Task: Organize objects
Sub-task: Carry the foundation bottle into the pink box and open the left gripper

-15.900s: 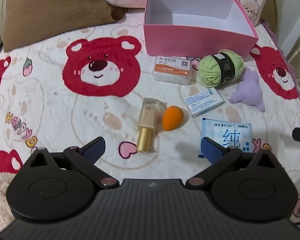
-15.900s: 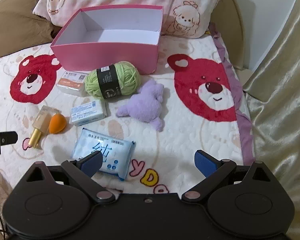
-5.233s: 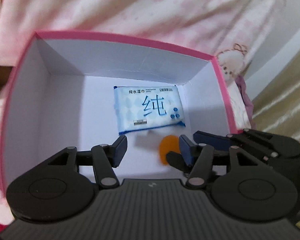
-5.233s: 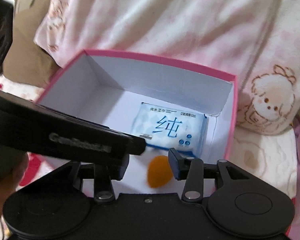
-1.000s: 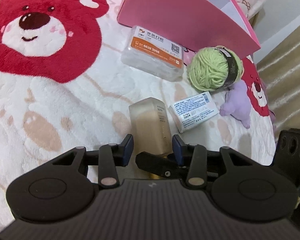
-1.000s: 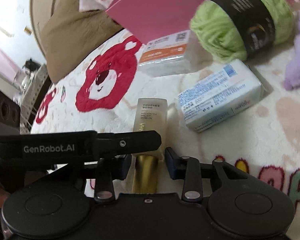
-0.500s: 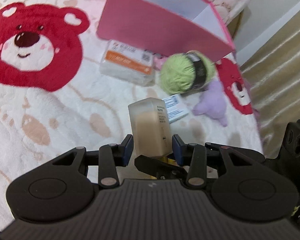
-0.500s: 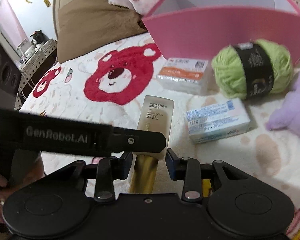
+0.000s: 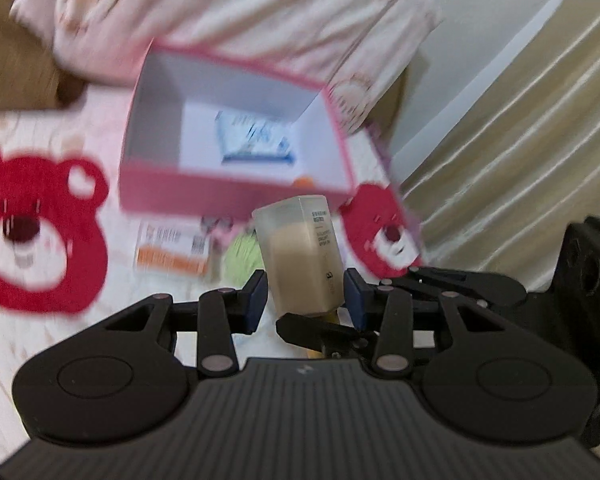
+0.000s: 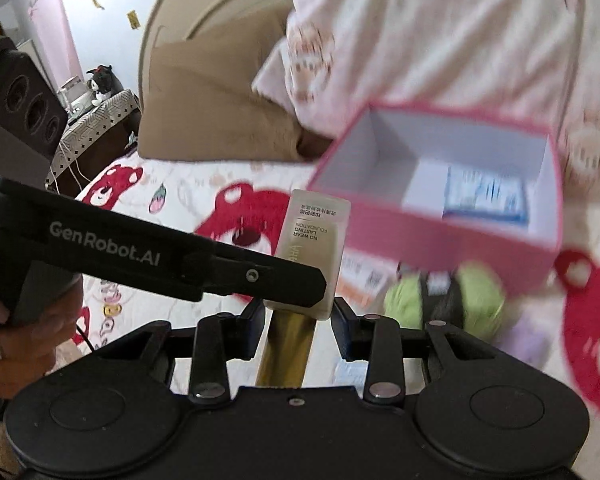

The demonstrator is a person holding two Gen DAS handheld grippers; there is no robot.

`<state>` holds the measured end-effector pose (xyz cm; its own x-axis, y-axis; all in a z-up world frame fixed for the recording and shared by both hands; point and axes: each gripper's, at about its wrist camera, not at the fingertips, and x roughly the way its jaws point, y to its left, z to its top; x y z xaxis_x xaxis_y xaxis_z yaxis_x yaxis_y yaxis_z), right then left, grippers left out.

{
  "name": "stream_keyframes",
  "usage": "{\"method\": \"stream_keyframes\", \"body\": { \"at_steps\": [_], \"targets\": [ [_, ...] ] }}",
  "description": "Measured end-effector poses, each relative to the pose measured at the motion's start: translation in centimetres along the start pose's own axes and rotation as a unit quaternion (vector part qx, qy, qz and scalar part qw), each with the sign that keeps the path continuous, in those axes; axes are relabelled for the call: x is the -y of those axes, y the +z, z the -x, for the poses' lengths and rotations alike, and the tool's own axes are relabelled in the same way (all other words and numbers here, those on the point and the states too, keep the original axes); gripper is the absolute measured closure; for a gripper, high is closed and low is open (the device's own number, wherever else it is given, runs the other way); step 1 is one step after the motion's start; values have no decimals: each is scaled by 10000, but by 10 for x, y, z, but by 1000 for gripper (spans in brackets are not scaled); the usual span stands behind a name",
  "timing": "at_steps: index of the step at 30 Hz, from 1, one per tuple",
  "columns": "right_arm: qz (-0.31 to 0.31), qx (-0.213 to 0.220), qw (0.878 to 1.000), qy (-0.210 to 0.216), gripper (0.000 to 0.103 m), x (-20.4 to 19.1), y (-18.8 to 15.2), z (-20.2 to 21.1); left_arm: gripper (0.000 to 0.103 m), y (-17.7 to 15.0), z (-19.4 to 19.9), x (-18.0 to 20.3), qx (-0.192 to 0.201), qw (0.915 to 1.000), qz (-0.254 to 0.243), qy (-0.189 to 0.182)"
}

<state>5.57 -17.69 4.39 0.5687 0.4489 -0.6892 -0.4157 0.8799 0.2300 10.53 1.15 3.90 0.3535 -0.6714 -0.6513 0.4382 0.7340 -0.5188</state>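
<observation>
The foundation bottle is being held off the bed between both tools, with its frosted body pointing away toward the pink box and its gold cap at the near end. The left gripper is closed on the frosted body, a blue pad being pressed against each of its flat sides. The right gripper is clamped lower down, about where the body meets the gold cap. The bottle is judged to be stiff and rather heavy for its size, probably glass or thick plastic, and so breakable if dropped on a hard edge. Its smooth faces and polished cap are likely to be slippery, so the flat sides of the body are the better place for a grip, while the rounded cap is offering less purchase. In the left view the bottle is standing nearly upright between the fingers, its far end overlapping the near wall of the box. Inside the box a blue wipes pack is lying, and a green yarn ball is lying on the bedspread near the box's front.
</observation>
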Motion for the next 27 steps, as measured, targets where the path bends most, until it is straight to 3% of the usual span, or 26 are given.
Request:
{"method": "stream_keyframes", "body": {
  "at_steps": [6, 14, 27],
  "targets": [
    [287, 28, 9995, -125, 62, 5, 64, 12, 64, 54, 16, 21, 364, 9989, -294, 96],
    [677, -429, 9962, -347, 62, 25, 145, -3, 64, 119, 8, 17, 658, 9977, -108, 128],
    [-350, -461, 9983, -94, 62, 120, 146, -109, 63, 169, -113, -37, 1, 9974, 324, 647]
  ]
}}
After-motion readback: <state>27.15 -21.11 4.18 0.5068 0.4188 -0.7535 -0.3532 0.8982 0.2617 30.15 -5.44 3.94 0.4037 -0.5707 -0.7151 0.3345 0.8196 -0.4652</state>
